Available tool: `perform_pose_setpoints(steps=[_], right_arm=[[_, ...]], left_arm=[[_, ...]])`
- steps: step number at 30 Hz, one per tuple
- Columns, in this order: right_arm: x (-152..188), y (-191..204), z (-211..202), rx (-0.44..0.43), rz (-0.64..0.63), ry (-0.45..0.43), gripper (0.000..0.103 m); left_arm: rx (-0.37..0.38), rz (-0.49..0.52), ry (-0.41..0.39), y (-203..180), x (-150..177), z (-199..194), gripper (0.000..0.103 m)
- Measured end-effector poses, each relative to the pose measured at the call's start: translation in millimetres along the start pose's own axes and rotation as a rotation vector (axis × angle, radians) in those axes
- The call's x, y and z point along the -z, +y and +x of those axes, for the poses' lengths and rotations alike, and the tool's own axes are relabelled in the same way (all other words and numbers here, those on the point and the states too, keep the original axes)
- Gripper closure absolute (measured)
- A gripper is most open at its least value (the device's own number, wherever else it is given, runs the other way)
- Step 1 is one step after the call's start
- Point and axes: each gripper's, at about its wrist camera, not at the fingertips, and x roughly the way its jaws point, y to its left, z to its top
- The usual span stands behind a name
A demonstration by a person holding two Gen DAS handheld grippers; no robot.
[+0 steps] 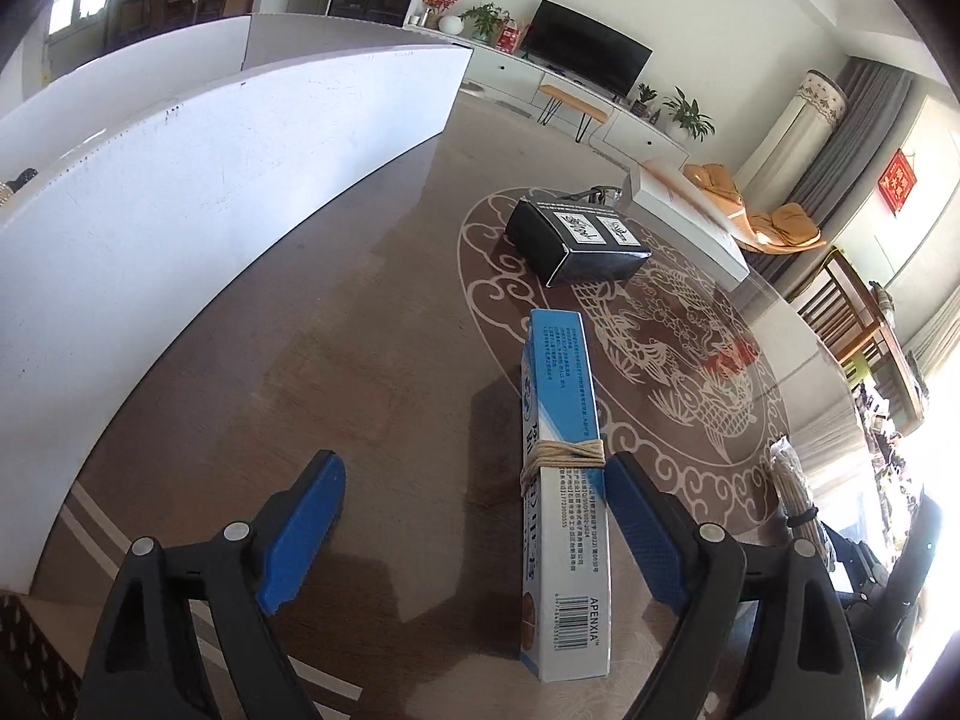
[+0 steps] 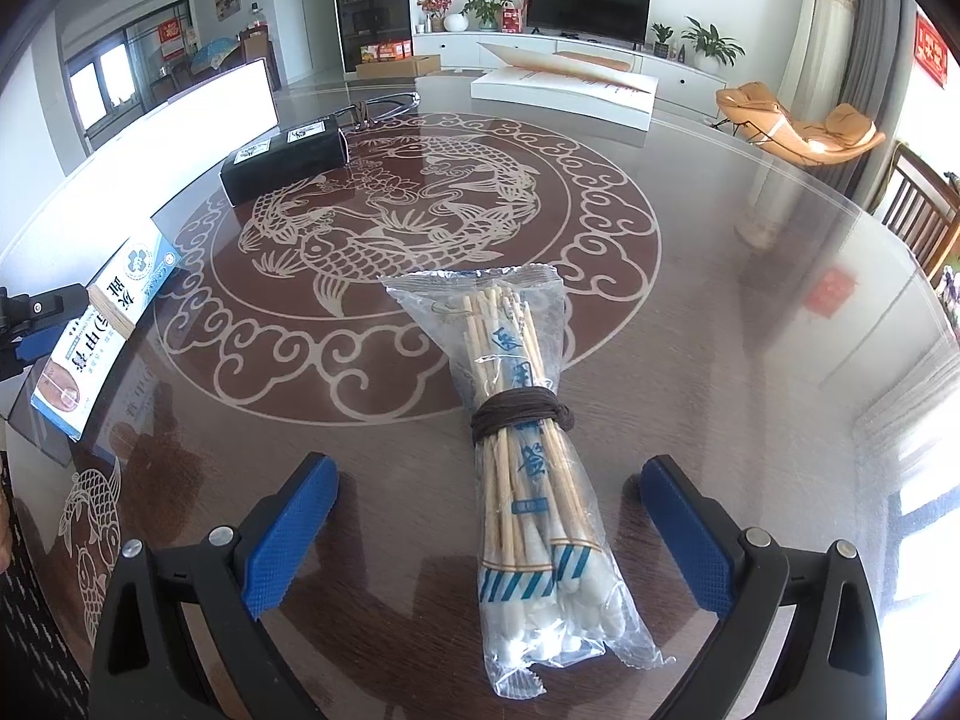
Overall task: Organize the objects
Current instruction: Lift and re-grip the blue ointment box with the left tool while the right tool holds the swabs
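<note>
In the left wrist view we see, at the left of the frame, a white panel (image 1: 198, 180) curving along the edge of the brown table (image 1: 360, 360). At the bottom our left gripper (image 1: 474, 516) stands wide open, its jaws holding nothing. A blue and white box (image 1: 564, 456), bound with tan twine (image 1: 564, 455), lies on the table between the blue pads, just beside the right-hand pad and well apart from the left-hand one; we cannot tell whether that pad touches it. Above it, near the middle of the frame, lies a black box (image 1: 576, 240), and to the upper right of that a flat white box (image 1: 690, 216).

In the right wrist view the blue and white box shows at the left edge, with the black box in the upper left. At bottom centre our right gripper (image 2: 489, 528) is spread wide and grips nothing. A clear bag of cotton swabs (image 2: 522, 438), tied round the middle with dark cord (image 2: 519, 414), rests on the table between the fingers, clear of both pads
</note>
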Motion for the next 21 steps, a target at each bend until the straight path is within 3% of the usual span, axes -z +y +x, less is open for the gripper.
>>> perform_pose_setpoints(steps=[12, 21], right_arm=[[0, 0, 0, 0.000, 0.000, 0.000, 0.002], [0, 0, 0, 0.000, 0.000, 0.000, 0.002]], left_arm=[[-0.090, 0.282, -0.093, -53, 11, -15, 0.015], [-0.084, 0.349, -0.140, -67, 17, -27, 0.015]])
